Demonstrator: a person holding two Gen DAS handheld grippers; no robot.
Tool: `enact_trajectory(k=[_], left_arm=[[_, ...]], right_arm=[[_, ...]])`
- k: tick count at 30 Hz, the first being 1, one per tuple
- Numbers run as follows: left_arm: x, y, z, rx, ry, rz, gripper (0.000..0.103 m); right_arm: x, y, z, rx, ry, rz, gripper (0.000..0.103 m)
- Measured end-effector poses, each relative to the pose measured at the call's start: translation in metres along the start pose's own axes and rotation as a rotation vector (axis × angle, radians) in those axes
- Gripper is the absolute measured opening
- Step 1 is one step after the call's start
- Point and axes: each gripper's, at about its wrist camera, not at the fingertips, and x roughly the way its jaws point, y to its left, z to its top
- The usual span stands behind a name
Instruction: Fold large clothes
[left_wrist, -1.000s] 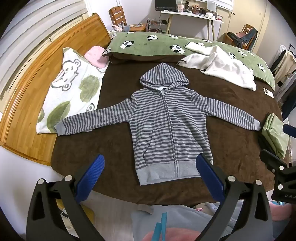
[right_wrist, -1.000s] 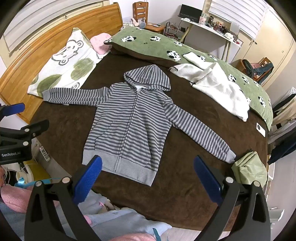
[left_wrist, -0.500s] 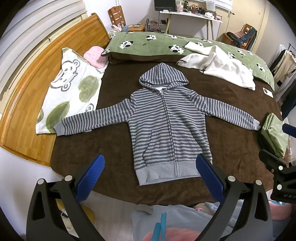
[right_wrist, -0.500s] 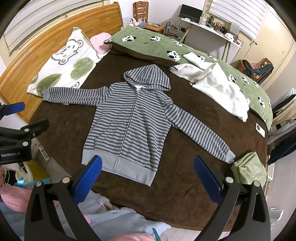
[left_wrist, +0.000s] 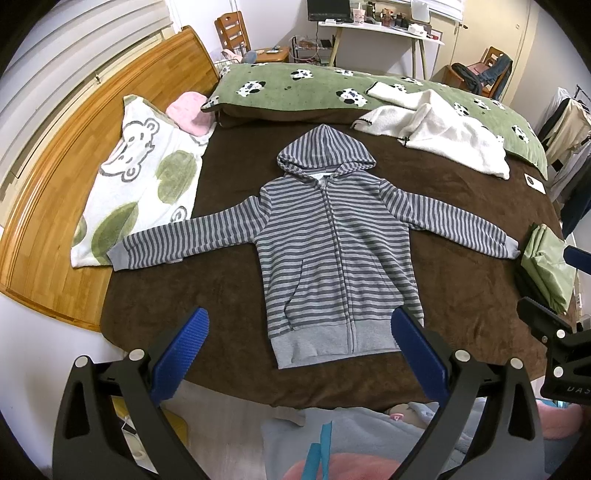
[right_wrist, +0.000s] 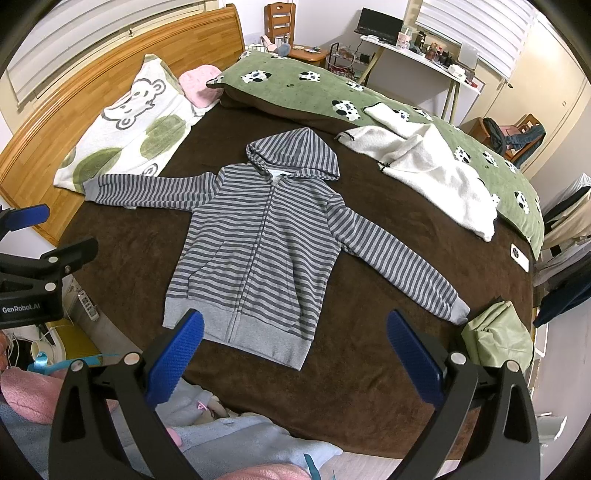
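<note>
A striped hoodie (left_wrist: 334, 254) lies zipped and face-up on the brown bed (left_wrist: 192, 295), sleeves spread wide — apparently laid flat for folding. Both the left gripper (left_wrist: 297, 354) and right gripper (right_wrist: 295, 350) hover above the bed's near edge — fingers wide apart, holding nothing.

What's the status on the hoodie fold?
Left gripper open, right gripper open, both empty. Grey striped zip hoodie flat, unfolded. Folded green cloth beside one cuff.
</note>
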Motion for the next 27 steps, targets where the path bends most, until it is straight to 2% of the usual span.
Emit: enact_trajectory(k=[20,27], left_arm=[[0.0028,-0.0029,-0.0034,-0.004,0.002,-0.004,0.097],[0.0086,-0.0057,-0.0071,-0.001,0.033,-0.016,0.097]], right_arm=[[0.0018,-0.0017,-0.0046,0.003,0.001,0.004,0.097],[0.0070,-0.0003,-0.0046,0.011,0.023,0.016,0.097]])
